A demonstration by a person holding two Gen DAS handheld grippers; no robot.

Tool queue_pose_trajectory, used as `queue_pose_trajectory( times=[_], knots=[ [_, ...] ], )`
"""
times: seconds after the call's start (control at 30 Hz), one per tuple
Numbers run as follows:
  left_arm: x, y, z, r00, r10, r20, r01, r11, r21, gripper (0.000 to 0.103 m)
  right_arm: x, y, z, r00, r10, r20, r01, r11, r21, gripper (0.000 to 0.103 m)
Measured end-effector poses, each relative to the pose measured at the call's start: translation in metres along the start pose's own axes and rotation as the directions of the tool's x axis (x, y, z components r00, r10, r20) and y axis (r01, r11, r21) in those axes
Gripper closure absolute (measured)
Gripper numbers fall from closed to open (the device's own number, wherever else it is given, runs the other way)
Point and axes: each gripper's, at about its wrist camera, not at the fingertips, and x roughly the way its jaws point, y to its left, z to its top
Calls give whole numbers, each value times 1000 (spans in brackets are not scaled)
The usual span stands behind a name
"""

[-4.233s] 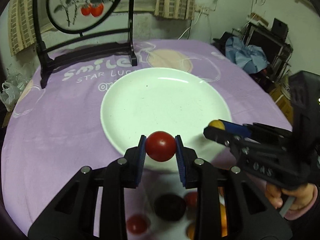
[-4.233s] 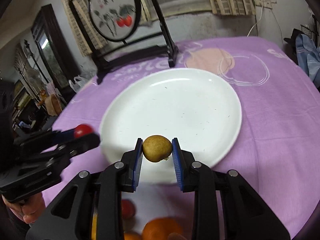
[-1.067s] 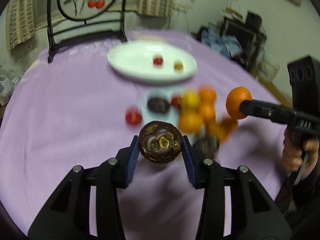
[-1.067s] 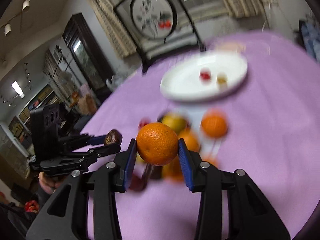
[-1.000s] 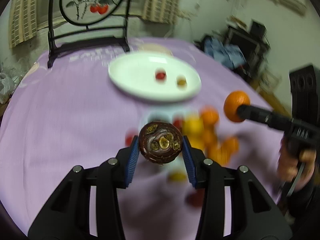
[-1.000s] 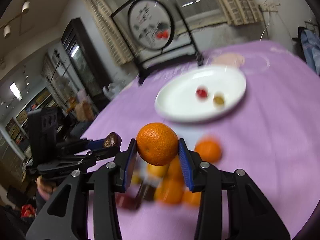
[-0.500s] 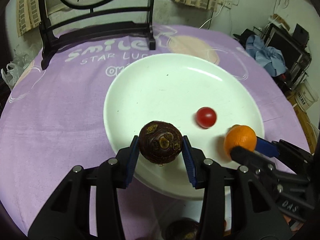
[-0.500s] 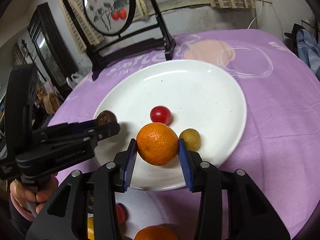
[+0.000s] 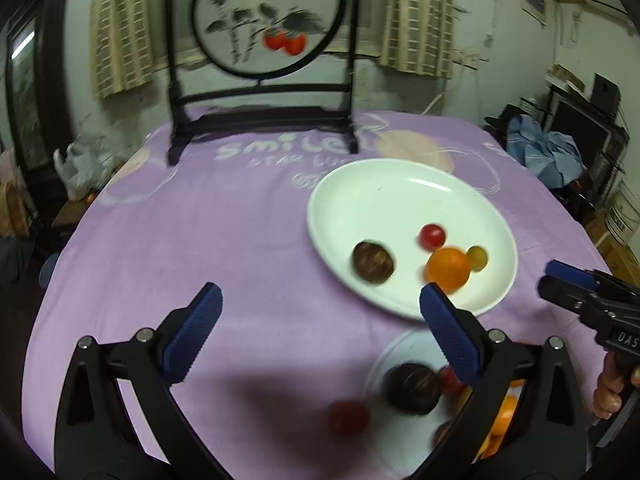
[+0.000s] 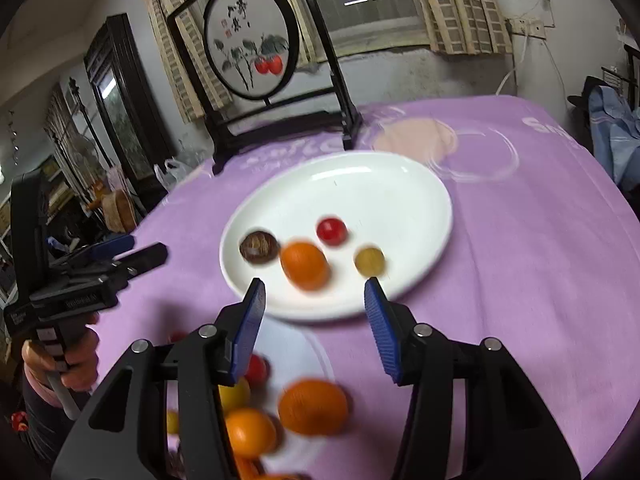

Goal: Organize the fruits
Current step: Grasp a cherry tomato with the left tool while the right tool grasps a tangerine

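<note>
A white plate on the purple cloth holds a dark brown fruit, an orange, a red cherry tomato and a small yellow fruit. My left gripper is open and empty, above the cloth left of the plate. My right gripper is open and empty, just in front of the plate's near rim. A pile of loose fruit lies nearer me: a dark fruit, a red tomato, oranges.
A black wooden stand with a round painted screen stands at the table's far edge. The loose fruit rests on a small white disc. Each gripper shows in the other's view: the right one, the left one.
Both grippers have opened and let go: the dark fruit and the orange now lie on the plate. Both grippers have pulled back from the plate toward me.
</note>
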Motion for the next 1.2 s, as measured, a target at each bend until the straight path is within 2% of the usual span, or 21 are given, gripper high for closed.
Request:
queue_pose_trajectory(
  times=[0.2, 0.57, 1.07, 1.2],
  knots=[
    [-4, 19, -30, 996, 87, -38, -88, 996, -30, 2, 5, -3, -27, 994, 33, -103, -30, 999, 30, 51],
    [-5, 16, -40, 995, 86, -56, -86, 996, -10, 2, 16, 10, -40, 985, 14, -174, -21, 999, -40, 51],
    [-8, 21, -44, 995, 77, -64, -78, 997, -23, 2, 28, 14, -46, 979, -38, -202, 20, 996, -90, 51],
    [-9, 23, -46, 995, 75, -68, -77, 997, -30, 2, 29, 13, -46, 978, -40, -204, 22, 996, -89, 57]
  ],
)
